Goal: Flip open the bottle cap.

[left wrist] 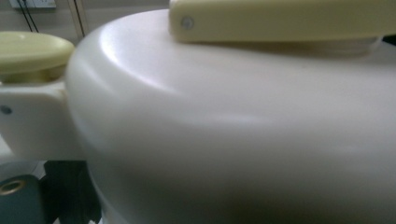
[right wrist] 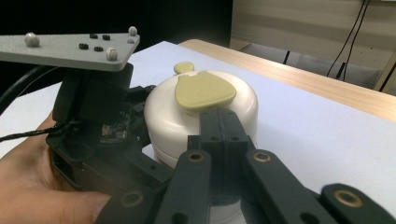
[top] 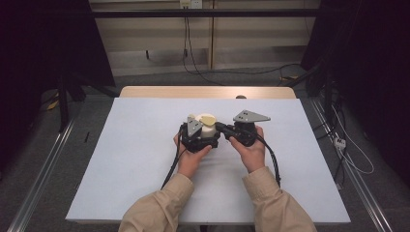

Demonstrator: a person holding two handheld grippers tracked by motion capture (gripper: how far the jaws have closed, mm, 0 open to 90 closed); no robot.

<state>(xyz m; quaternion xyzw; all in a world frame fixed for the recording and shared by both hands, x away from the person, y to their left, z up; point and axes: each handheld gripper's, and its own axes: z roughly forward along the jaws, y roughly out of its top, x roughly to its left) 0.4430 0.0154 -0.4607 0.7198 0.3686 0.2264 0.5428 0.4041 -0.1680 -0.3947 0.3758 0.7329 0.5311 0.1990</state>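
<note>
A round cream container (top: pixel 208 129) with a pale yellow-green lid tab (right wrist: pixel 203 91) stood on the white tabletop (top: pixel 121 159) near its middle, between the two claws. The left claw (top: pixel 197 137) was pressed close against the container's near-left side; in the left gripper view the rounded cream wall (left wrist: pixel 224 130) sat right up against the camera, and whether that claw was wide, narrow or clamped could not be told. The right claw (right wrist: pixel 219 126) came in from the other side with its two black jaws brought together, flat against each other, their tips touching the container's wall just under the edge of the lid tab. Whether anything thin was pinched between them could not be made out.

As a judgement, the work looked to be at an early stage: the container was braced and upright, the tab lay flat on top, and a smaller yellow-green knob (right wrist: pixel 184 67) sat at the far edge, undisturbed. Opening the top appeared to be what was left.
</note>
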